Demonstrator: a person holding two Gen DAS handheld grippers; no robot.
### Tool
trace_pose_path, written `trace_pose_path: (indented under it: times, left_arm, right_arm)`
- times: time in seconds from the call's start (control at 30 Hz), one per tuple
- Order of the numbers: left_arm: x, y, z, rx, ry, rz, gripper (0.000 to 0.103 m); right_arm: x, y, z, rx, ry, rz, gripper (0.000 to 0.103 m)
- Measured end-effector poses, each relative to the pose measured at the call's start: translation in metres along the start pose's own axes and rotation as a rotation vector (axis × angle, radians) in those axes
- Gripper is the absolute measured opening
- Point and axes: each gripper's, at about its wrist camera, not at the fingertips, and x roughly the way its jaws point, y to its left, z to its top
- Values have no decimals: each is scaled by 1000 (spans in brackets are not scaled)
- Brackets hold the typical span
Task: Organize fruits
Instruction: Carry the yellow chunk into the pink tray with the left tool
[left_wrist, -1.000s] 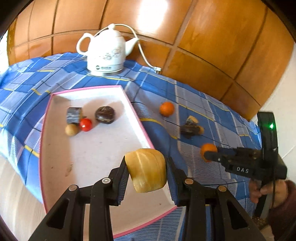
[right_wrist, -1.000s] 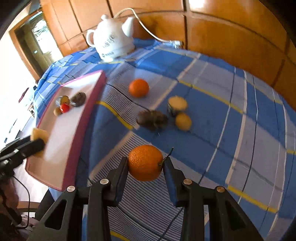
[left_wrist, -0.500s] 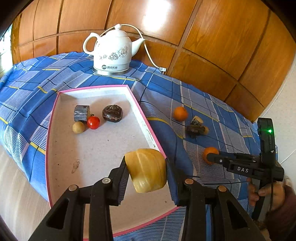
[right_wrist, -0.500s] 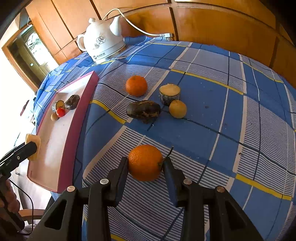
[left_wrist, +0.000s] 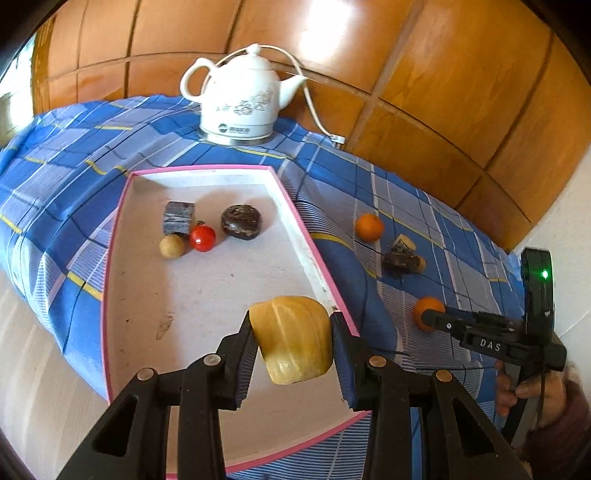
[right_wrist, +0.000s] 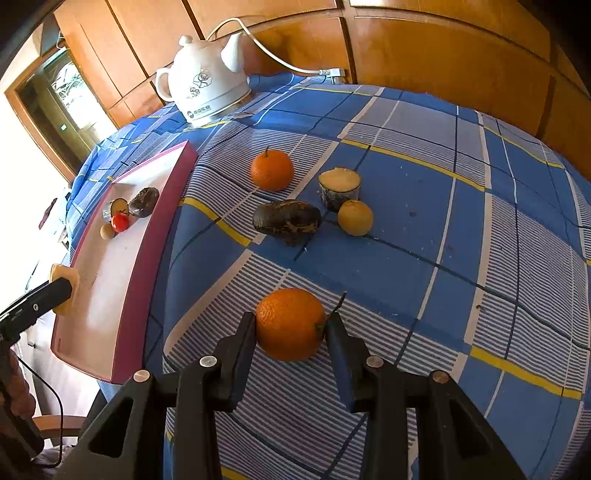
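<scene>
Holding one fruit in each hand-held gripper

Gripping a pale yellow ribbed fruit piece (left_wrist: 293, 338), your left hand-held gripper (left_wrist: 293, 343) has its jaws closed narrow on the fruit's two sides and holds it above the near right part of the shallow white tray with a pink rim (left_wrist: 122, 236). Inside that tray, toward its far end, you have a grey-blue cut cylinder (left_wrist: 178, 218), a small tan ball-shaped fruit (left_wrist: 171, 246), a small red round fruit (left_wrist: 202, 238) and a dark brown wrinkled fruit (left_wrist: 241, 222), all close together.

Your right hand-held gripper (right_wrist: 291, 326) is clamped narrow on a round orange with a short stem (right_wrist: 290, 323), low over the blue checked cloth covering the desk (right_wrist: 406, 258); you cannot tell whether the orange touches the cloth. Beyond it on the cloth lie a second orange (right_wrist: 272, 170), a dark brown oblong fruit (right_wrist: 287, 220), a short cut cylinder with a pale top (right_wrist: 339, 187) and a small yellow round fruit (right_wrist: 355, 217); the last three sit just beside one another, with the second orange a little apart from them.

A white ceramic electric kettle with a floral print (left_wrist: 243, 99) stands at the far edge of the desk, against the orange-brown wooden panelling (left_wrist: 443, 74), its white cord (right_wrist: 273, 55) trailing along the wall. Your hand (left_wrist: 532, 387) shows on the right gripper's handle.
</scene>
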Motion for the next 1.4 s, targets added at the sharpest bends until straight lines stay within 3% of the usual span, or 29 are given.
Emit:
trace_pose_path:
  times: [0.33, 0.63, 0.97, 1.4]
  left_arm:
    - [-2, 43, 11, -185, 13, -53, 38]
    - [13, 24, 24, -122, 23, -53, 38]
    - [50, 22, 43, -148, 100, -70, 38]
    - [110, 12, 75, -74, 136, 53, 40]
  right_arm:
    - [0, -1, 0, 3, 0, 8, 38]
    - [0, -2, 0, 3, 1, 14, 38]
    - [0, -2, 1, 7, 2, 16, 38]
    - [0, -2, 0, 14, 1, 13, 38]
